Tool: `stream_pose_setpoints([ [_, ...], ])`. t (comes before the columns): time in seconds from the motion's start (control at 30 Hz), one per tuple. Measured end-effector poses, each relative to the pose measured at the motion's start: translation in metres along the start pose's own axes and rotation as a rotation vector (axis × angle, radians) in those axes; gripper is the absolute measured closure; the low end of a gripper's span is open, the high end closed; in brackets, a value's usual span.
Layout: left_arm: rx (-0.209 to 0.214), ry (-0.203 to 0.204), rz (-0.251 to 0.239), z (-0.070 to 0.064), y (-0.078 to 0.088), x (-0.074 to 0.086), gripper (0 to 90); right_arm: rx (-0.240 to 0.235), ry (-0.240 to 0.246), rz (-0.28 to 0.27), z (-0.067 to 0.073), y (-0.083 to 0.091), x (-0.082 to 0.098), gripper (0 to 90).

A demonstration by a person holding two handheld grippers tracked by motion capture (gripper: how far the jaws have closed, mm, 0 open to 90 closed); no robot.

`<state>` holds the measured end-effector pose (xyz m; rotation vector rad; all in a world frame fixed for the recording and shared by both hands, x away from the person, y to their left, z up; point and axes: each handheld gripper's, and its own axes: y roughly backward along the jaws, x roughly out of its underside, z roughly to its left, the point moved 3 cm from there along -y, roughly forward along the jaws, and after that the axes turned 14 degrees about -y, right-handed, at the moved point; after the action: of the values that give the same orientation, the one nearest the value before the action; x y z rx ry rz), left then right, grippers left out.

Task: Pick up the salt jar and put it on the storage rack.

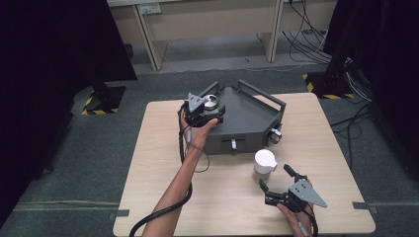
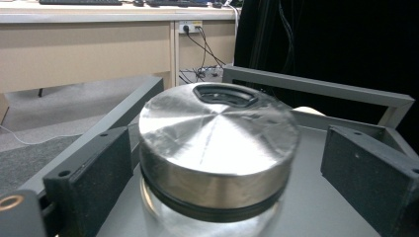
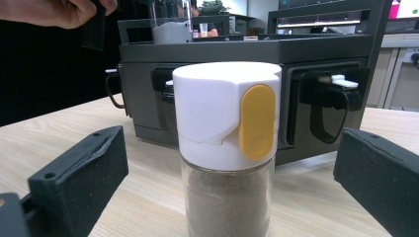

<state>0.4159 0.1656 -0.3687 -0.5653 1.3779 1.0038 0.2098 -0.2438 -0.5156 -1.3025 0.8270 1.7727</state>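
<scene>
A wooden desk [image 1: 163,197] carries a dark grey tray [image 1: 247,116] with rails, on which stands a glass jar [image 2: 217,163] with a brushed metal lid. The left gripper [image 1: 210,112] reaches over the tray with its jaws spread wide on either side of the jar, not touching it. The right gripper [image 1: 276,182] is likewise wide open on the desk, framing a white-capped spice jar [image 3: 226,148] with a yellow tab standing just before the tray.

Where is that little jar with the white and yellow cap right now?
The white-capped jar stands on the wooden table, just in front of the dark grey tray, with the right tool open close behind it.
</scene>
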Motion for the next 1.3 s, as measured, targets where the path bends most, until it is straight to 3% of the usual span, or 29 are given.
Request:
stream_pose_setpoints([
  [0.53, 0.049, 0.015, -0.012, 0.002, 0.021, -0.004, 0.1, -0.003, 0.004, 0.003, 0.001, -0.001, 0.001, 0.4],
  [0.87, 0.079, 0.019, -0.055, 0.002, 0.033, 0.001, 0.3, -0.004, 0.004, 0.003, 0.002, -0.001, 0.001, 0.4],
  [1.3, 0.093, 0.040, -0.077, 0.001, 0.049, 0.010, 0.8, -0.005, 0.007, 0.004, 0.002, -0.001, 0.001, 0.4],
])
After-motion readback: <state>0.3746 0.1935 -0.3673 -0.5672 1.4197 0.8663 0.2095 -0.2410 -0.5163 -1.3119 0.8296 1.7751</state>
